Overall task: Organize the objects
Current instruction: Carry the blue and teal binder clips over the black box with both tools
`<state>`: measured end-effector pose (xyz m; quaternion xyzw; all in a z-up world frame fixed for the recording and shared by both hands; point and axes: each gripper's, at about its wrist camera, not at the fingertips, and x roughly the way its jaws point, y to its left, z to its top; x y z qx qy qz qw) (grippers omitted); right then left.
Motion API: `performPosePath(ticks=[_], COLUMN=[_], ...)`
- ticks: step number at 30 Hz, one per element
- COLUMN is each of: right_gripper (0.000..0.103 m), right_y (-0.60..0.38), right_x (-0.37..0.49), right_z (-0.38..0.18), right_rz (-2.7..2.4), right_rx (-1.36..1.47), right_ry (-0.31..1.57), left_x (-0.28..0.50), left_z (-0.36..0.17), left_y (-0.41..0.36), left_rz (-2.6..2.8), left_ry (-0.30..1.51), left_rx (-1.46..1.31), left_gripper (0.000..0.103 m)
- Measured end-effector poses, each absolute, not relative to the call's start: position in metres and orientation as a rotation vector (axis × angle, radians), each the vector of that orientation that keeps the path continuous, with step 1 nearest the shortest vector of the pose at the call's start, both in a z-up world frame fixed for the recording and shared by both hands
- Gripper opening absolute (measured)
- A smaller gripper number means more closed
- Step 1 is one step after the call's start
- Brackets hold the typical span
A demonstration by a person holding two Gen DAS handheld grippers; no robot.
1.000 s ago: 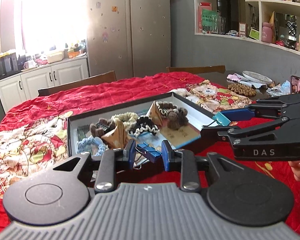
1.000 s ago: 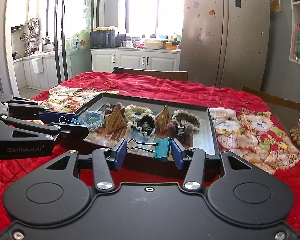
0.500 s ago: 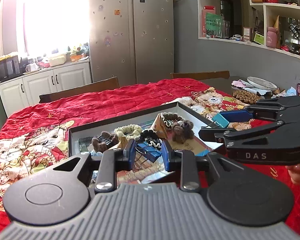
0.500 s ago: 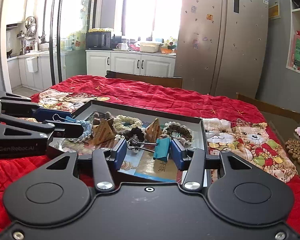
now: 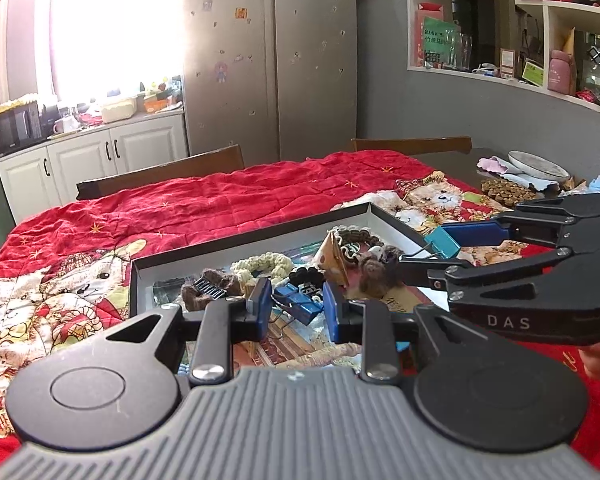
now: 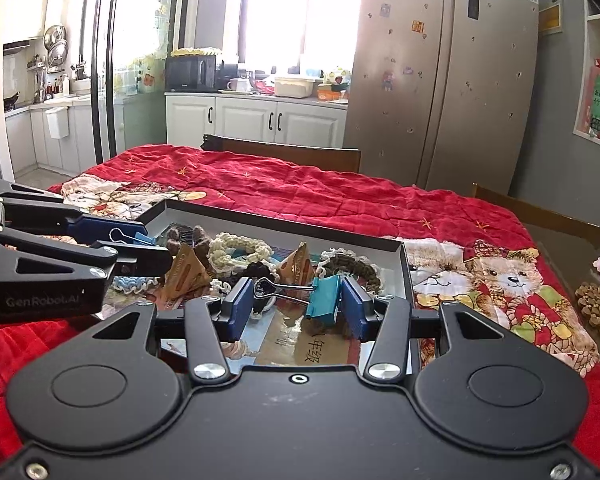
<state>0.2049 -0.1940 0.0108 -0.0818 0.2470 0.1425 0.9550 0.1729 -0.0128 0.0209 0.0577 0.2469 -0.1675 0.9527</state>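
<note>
A black-rimmed tray (image 5: 256, 238) (image 6: 284, 222) lies on the red cloth and holds hair ties, hair clips and small brown triangular packets. My left gripper (image 5: 296, 308) is shut on a blue binder clip (image 5: 300, 306) and holds it over the tray's near part. My right gripper (image 6: 298, 300) is shut on a teal binder clip (image 6: 324, 294) with its wire handles pointing left, also over the tray's near part. The right gripper shows in the left wrist view (image 5: 432, 254) at the right; the left gripper shows in the right wrist view (image 6: 138, 246) at the left.
The red cartoon-print cloth (image 6: 340, 196) covers the table. Wooden chair backs (image 5: 164, 172) (image 6: 292, 152) stand behind it. A beaded coaster (image 5: 508, 192), a plate (image 5: 538, 164) and cloths lie at the right end. A fridge, cabinets and wall shelves stand behind.
Both grippers have moved forward with their clips, from in front of the tray's near rim to over the tray's near part. Both grips are unchanged.
</note>
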Motion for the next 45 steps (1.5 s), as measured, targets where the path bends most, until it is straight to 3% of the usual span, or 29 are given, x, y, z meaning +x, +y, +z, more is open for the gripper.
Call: performPosePath(ticks=[45], right_gripper=[0.046], right_y=[-0.214], right_x=[0.259], right_z=[-0.041], right_rz=[0.250], right_rx=[-0.140], right_ry=[0.665], left_x=[0.221], left_z=[-0.031], left_y=[-0.044], left_rz=[-0.354], left_ry=[0.608], left_rx=[0.206], left_gripper=[0.031])
